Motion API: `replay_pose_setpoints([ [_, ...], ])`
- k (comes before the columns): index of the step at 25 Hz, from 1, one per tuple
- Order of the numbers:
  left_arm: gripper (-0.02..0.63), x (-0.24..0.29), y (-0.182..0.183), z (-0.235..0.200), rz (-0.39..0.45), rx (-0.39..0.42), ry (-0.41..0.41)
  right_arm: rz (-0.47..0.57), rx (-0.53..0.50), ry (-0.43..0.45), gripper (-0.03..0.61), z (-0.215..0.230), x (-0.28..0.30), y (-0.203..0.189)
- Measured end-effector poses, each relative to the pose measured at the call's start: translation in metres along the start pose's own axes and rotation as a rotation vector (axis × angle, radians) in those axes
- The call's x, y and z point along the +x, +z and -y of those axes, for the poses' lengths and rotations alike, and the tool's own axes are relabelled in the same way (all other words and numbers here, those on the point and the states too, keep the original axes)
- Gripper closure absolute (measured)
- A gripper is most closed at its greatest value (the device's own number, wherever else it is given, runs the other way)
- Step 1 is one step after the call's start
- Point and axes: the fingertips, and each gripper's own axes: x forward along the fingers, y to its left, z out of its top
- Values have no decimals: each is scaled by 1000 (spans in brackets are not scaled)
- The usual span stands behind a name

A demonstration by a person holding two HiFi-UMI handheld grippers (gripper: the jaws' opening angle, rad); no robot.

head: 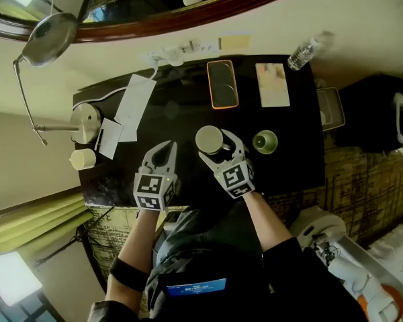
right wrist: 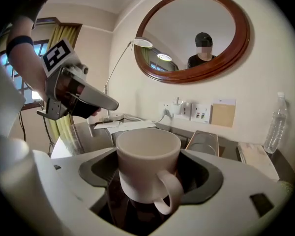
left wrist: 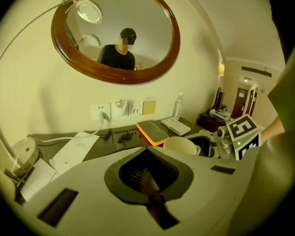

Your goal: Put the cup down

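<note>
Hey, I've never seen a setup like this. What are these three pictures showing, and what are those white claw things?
There is no robot: a person holds a two-jaw gripper in each hand. One picture looks down from a camera on the person's head; the other two come from cameras riding on the grippers. The left gripper is shut and empty. The right gripper holds a white cup over a dark desk, which carries papers, an orange-edged flat thing, a water bottle and a small green cup.

Hotel guest room. A dark bench (head: 181, 113) stands beneath an oval wood-framed mirror (left wrist: 142, 28), with wall sockets (left wrist: 101, 111), a water bottle (head: 302, 54) and an arc lamp (head: 50, 37). A short hallway leads to the door (left wrist: 246, 98).
</note>
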Motion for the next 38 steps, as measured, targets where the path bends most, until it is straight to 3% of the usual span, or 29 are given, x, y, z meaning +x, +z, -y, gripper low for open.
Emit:
replay_pose_setpoints([
  [12, 612, 1, -6, -2, -11, -6, -13, -41, -17, -14, 155, -10, 11, -37],
  [17, 612, -5, 1, 2, -7, -5, -25, -51, -14, -15, 140, -8, 10, -31],
  [26, 612, -38, 18, 11, 13, -4, -36, -55, -4, -8, 160, -10, -38, 34],
  [30, 612, -49, 28, 18, 38, -5, -38, -25, 29, -16, 231, -1, -68, 58],
  [33, 612, -51, 34, 22, 53, -6, -37, -34, 48, -56, 356, 14, -94, 72],
  [36, 612, -51, 38, 28, 62, -8, -43, -50, 79, -136, 441, 40, -117, 76],
  [38, 612, -52, 38, 33, 67, -16, -50, -57, 118, -201, 547, 59, -132, 75],
])
